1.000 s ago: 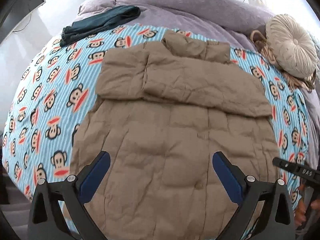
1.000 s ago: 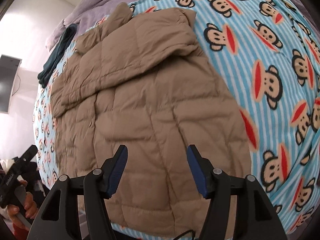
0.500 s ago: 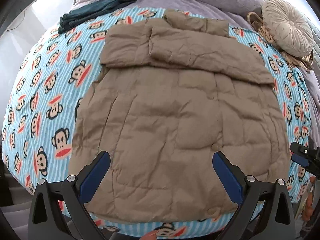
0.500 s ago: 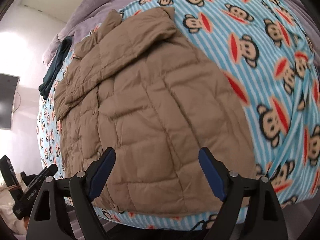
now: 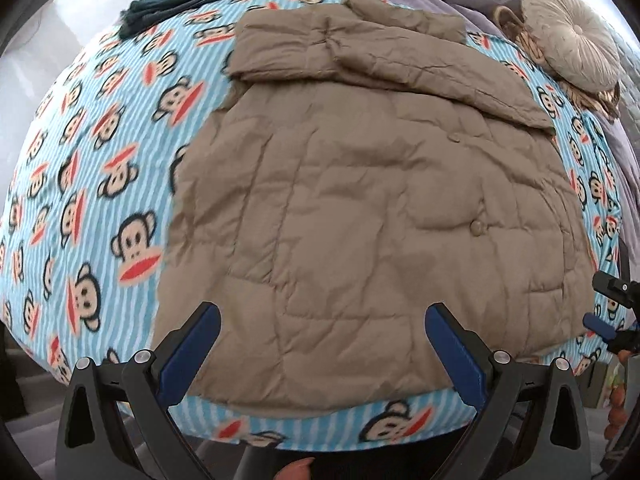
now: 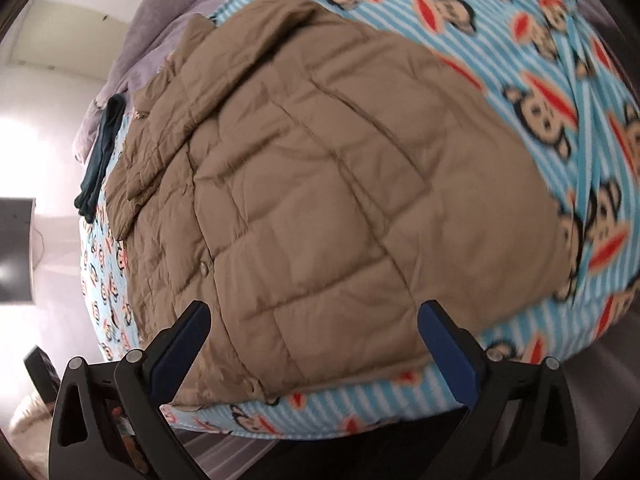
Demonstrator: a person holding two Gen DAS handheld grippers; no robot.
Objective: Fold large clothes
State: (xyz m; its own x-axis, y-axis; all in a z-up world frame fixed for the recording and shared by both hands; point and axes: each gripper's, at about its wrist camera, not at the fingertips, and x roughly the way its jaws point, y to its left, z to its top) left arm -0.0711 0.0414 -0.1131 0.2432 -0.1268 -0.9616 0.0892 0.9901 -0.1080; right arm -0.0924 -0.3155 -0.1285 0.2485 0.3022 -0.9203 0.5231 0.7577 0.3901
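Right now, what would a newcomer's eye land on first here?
The big tan quilted jacket spread flat mid-bed, sleeves folded across its top. Under it, the loud blue-striped monkey-print blanket. Both tongs, left and right, hang open over the jacket's near hem.

We see both views evenly lit by soft daylight, with no hard shadows on the tan jacket. The wall at the left of the right wrist view is blown out to white glare. Fisheye bending bulges the monkey-print sheet and darkens the corners. Motion blur smears the sheet's right side in the right wrist view
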